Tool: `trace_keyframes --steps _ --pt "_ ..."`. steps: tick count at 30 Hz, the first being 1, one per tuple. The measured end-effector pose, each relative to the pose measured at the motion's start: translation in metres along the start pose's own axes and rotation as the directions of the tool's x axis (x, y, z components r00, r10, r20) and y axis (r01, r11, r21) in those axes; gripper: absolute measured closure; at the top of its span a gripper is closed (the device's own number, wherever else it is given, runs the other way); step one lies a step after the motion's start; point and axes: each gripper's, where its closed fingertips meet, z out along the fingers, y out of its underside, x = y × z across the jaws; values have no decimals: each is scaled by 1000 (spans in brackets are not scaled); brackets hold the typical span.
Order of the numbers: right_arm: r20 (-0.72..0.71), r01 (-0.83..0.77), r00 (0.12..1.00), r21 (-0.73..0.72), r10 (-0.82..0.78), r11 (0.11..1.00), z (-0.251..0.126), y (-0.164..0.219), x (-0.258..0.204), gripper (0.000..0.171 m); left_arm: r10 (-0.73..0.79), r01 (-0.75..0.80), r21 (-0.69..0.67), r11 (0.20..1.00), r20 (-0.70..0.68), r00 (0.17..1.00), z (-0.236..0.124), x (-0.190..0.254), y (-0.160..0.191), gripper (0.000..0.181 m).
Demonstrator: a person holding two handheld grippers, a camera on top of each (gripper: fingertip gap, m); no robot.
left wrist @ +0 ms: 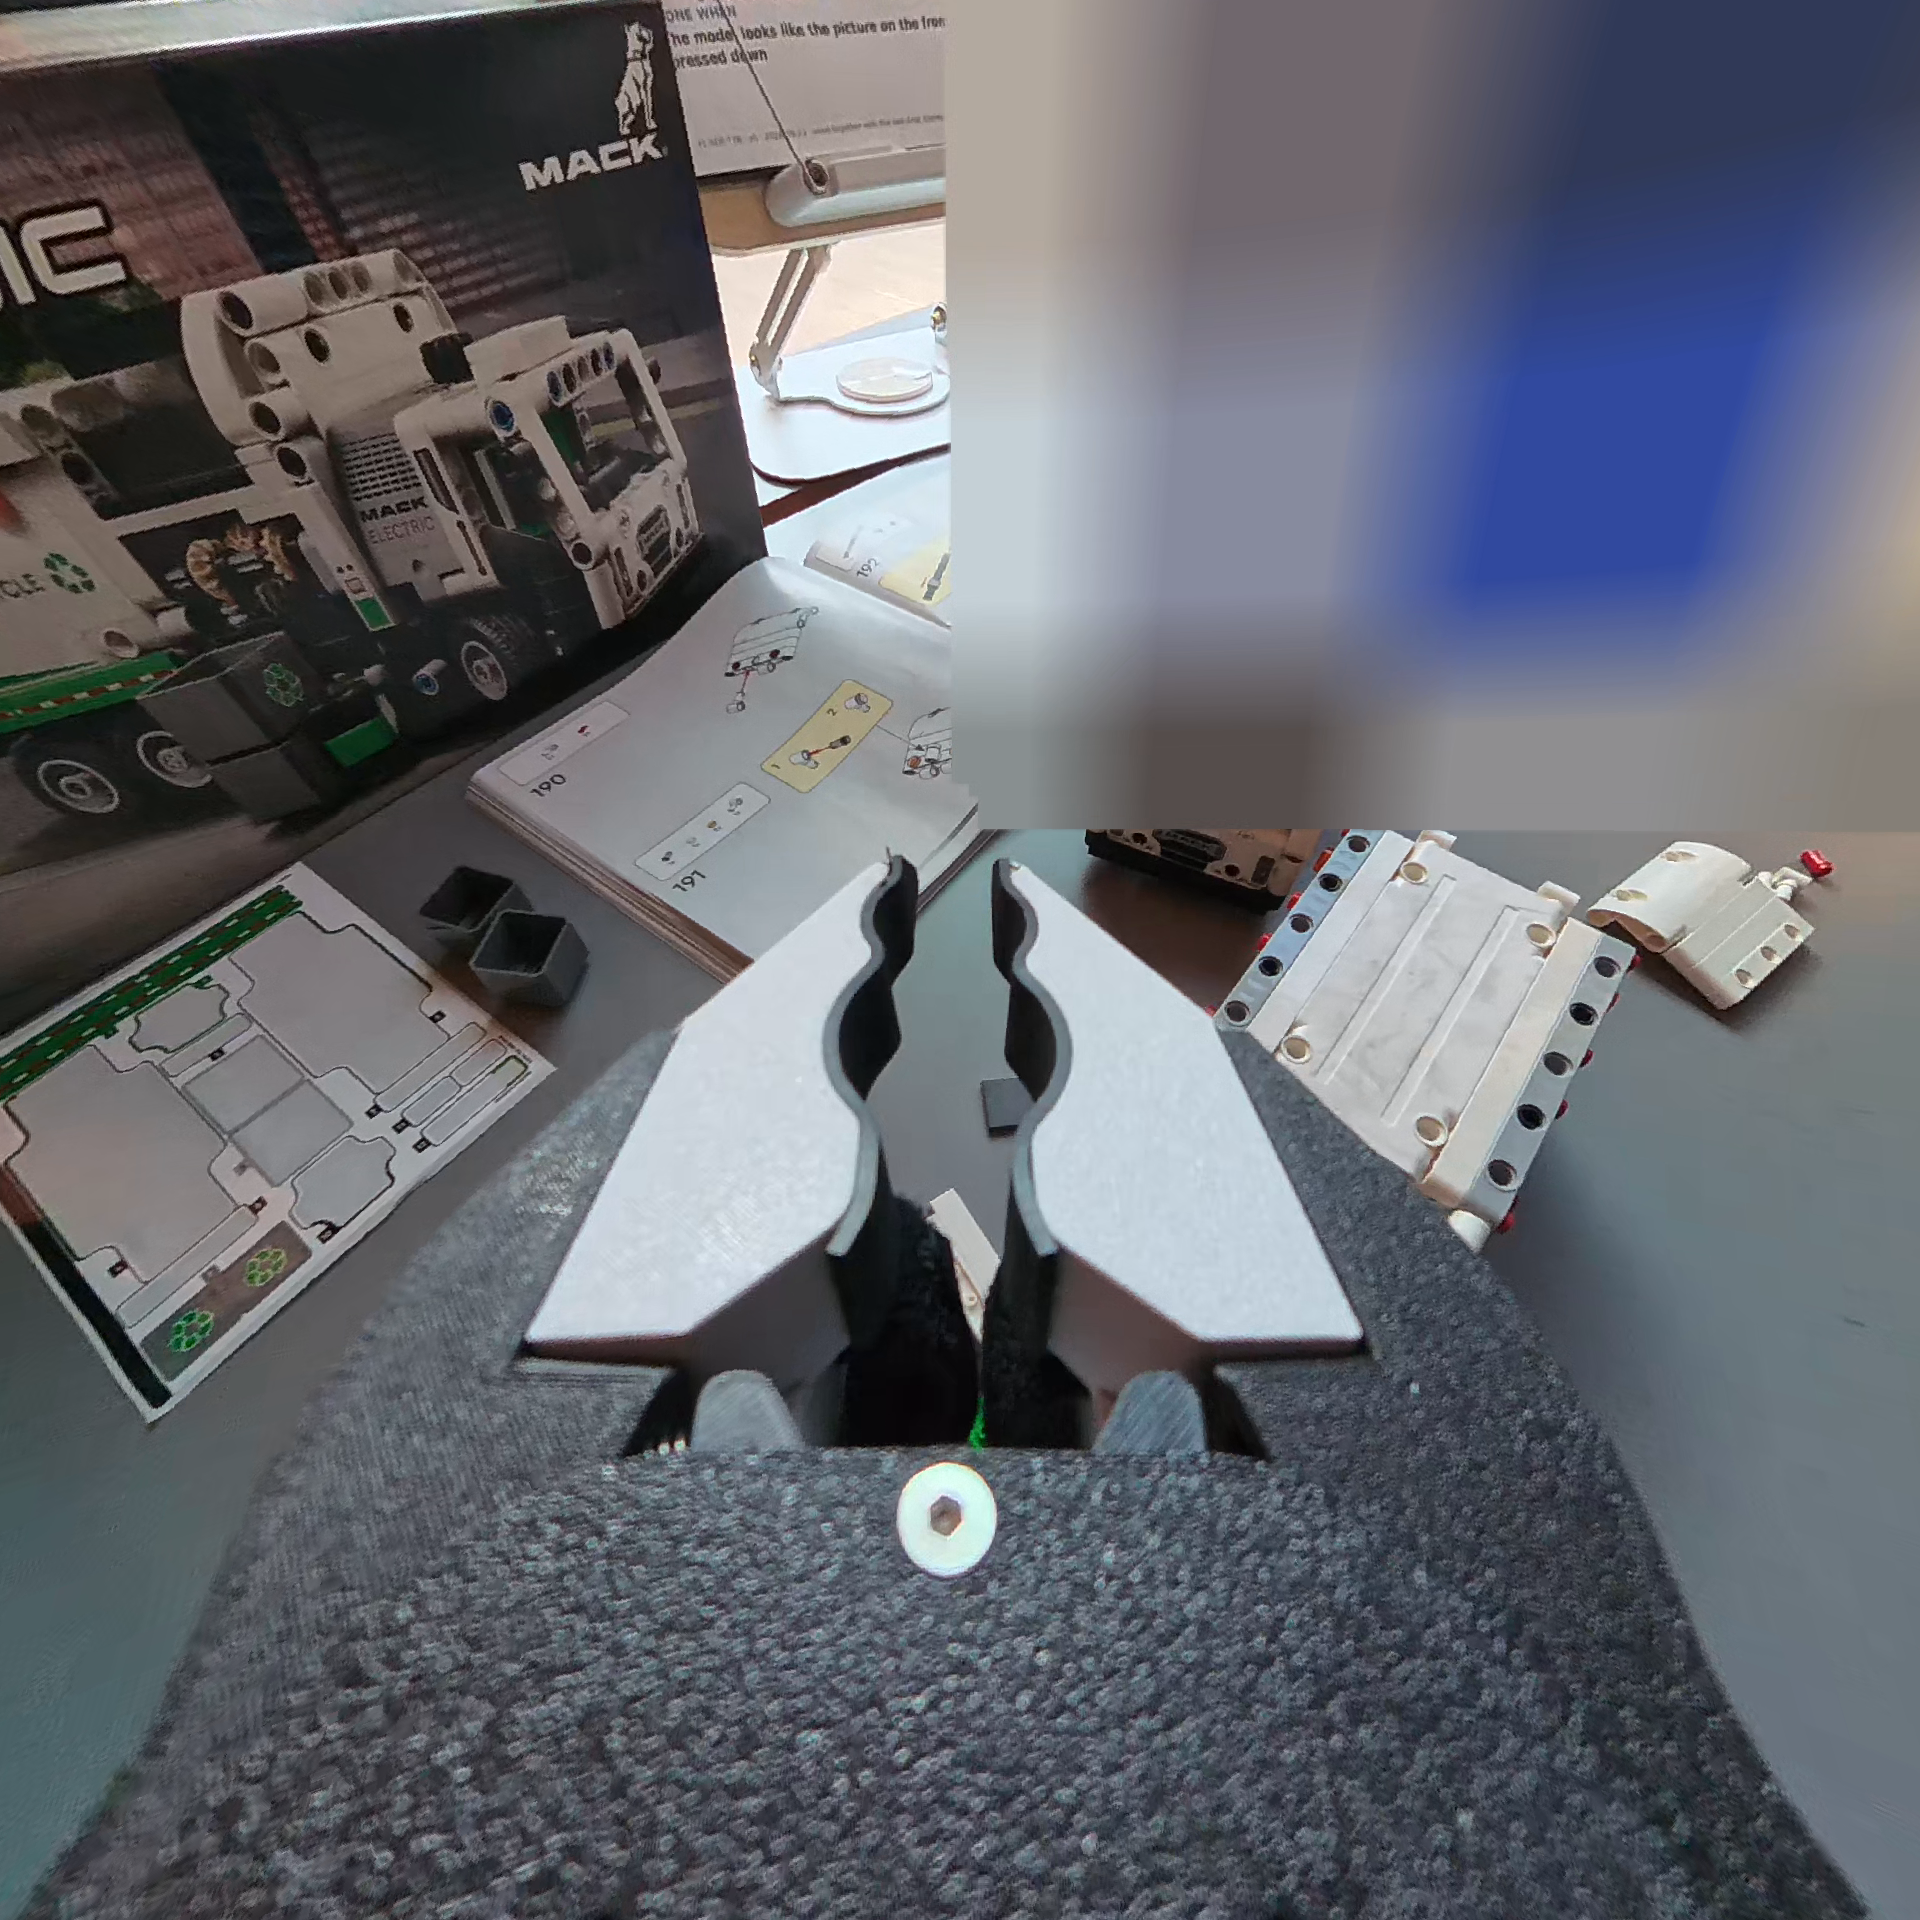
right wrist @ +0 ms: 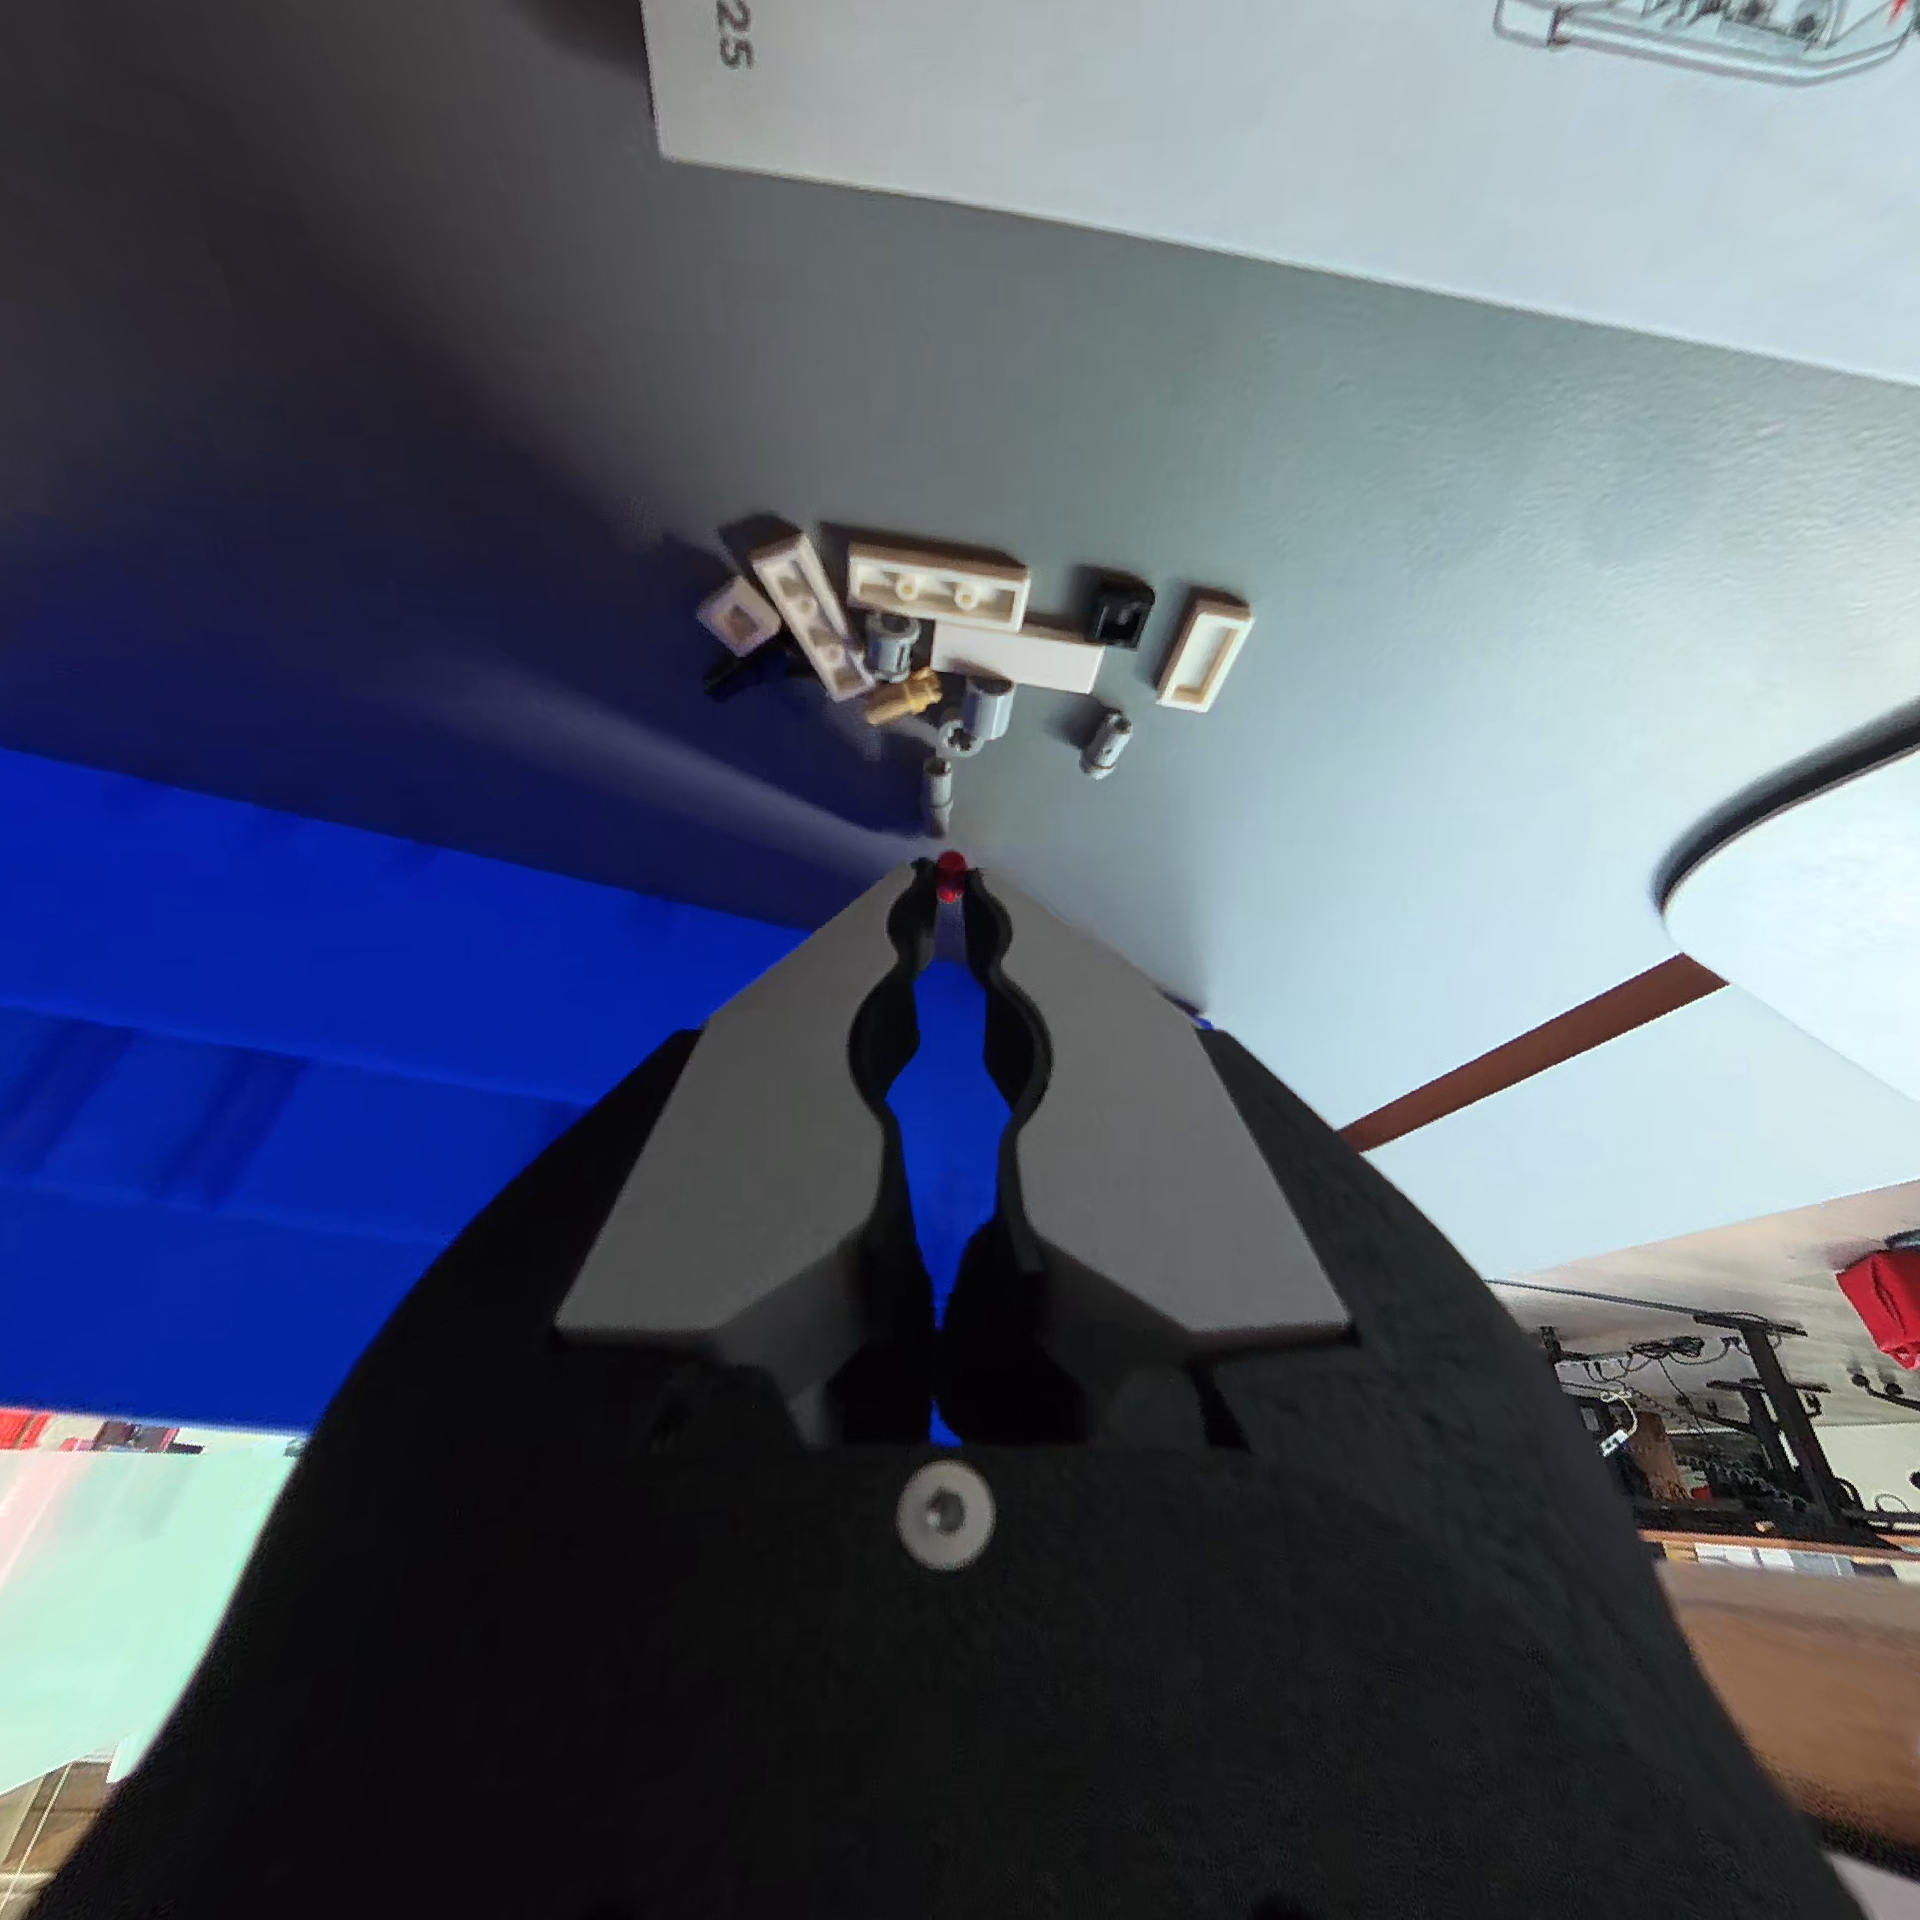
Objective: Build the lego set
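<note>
Here the right claw (right wrist: 948,883) pinches a small red pin (right wrist: 949,878), while the left claw (left wrist: 948,883) gapes slightly, empty.

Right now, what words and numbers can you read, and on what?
I won't copy writing out; here is what bears it.
Set box: logo and lettering.
Open booklet: step numbers.
Sheet behind the box: small print.
Page by the loose pieces: one number.

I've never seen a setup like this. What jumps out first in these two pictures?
Probably the big toy-truck box standing at the left, with an open instruction booklet lying beside it. To the right lies a half-built white panel. In the other view, the right gripper pinches a tiny red piece at its tips, just short of a heap of small parts.
</note>
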Motion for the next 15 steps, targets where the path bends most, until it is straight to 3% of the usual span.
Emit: trace_keyframes --steps 5,9,12,15 --pt "-129 -36 991 66 44 997 -41 -5 -1 168 1 -1 3 1000 7 1000 -1 -1 -1 169" --pt "-277 -106 941 310 197 945 -110 -36 -22 168 1 -2 9 1000 7 1000 -2 -1 -2 170" --pt "-297 -145 887 550 355 822 -160 -71 -59 169 0 0 12 1000 4 1000 -2 0 -3 169" --pt "-128 -197 866 801 484 565 -183 -122 -113 168 9 -9 16 1000 8 1000 -3 1 -4 170"
